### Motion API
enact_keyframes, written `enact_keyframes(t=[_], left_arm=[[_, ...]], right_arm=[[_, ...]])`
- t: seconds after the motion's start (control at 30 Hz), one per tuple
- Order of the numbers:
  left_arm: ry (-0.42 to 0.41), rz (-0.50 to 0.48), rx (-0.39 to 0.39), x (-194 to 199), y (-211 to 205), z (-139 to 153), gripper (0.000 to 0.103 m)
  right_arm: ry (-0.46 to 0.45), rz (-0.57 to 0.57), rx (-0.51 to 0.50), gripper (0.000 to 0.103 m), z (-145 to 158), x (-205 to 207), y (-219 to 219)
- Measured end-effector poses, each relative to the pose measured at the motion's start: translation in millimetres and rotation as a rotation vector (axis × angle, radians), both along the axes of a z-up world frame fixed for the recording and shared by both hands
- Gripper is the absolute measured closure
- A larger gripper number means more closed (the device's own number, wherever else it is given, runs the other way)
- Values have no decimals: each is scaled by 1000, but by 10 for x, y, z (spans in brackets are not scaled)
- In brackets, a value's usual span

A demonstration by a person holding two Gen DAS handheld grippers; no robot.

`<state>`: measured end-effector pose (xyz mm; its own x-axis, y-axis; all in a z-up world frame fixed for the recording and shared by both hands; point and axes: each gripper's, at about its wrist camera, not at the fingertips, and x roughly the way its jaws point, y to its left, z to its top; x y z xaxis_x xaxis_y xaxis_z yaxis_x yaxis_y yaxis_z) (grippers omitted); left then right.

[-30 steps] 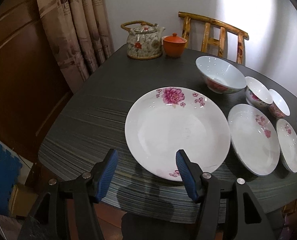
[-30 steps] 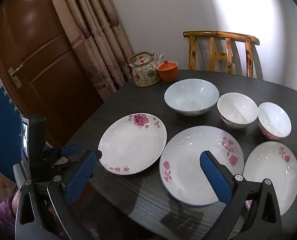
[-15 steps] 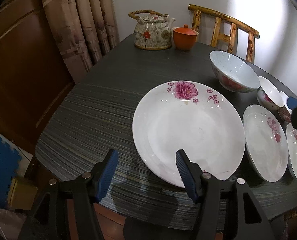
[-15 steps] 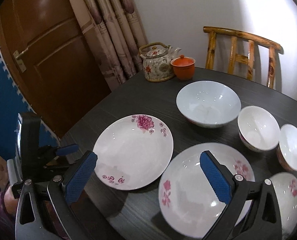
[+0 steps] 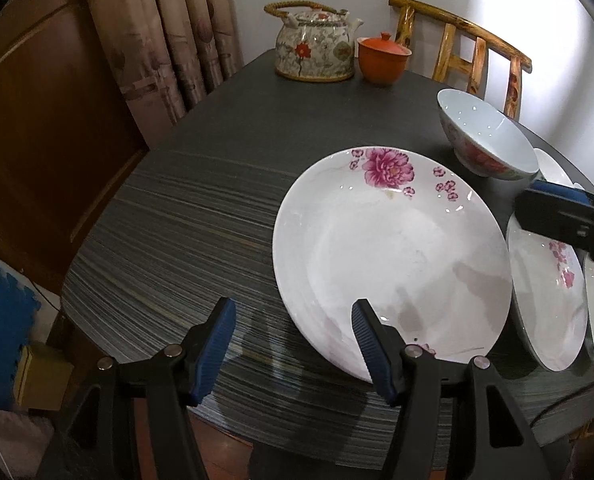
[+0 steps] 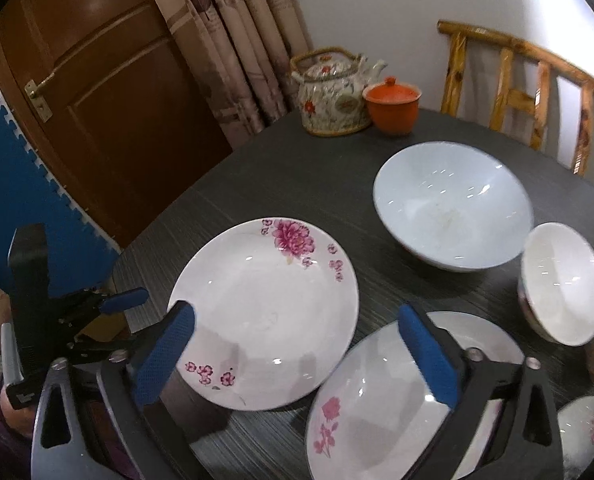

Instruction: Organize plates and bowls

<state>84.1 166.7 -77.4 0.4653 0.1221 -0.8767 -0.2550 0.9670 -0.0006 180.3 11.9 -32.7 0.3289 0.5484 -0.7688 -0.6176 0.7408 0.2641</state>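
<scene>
A large white plate with pink flowers (image 5: pixel 389 252) lies on the dark table; it also shows in the right wrist view (image 6: pixel 265 304). My left gripper (image 5: pixel 293 344) is open, just short of the plate's near rim. My right gripper (image 6: pixel 297 356) is open, over the large plate's near right edge and a medium flowered plate (image 6: pixel 377 400). A small plate (image 6: pixel 585 424) lies at the right. A large pale bowl (image 6: pixel 453 204) and two small bowls (image 6: pixel 561 280) stand behind the plates. The right gripper shows in the left wrist view (image 5: pixel 569 220).
A flowered teapot (image 5: pixel 317 48) and an orange lidded cup (image 5: pixel 383 60) stand at the table's far edge. A wooden chair (image 6: pixel 521 80) stands behind the table. A curtain (image 5: pixel 169 32) and a brown door (image 6: pixel 97 80) are on the left. The table's near edge (image 5: pixel 257 420) lies under my left gripper.
Both grippers have moved forward and closer to the table. The large plate fills more of the left view. The right gripper has swung left toward the large plate. Both stay open.
</scene>
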Motion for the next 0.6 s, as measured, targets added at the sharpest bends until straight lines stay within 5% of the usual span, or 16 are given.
enact_keyframes(t=[0.33,0.47,0.6], left_arm=[[39,15,-97,75,130,-193,41],[30,7,-132,77,160,-246,41],[12,-19,-149,86,169,-268,42]], right_arm=[[85,25,-93,21,-301,373,198],[152,35,-137,62,-483,477,262],[216,25,-138,64,-616,569,286]])
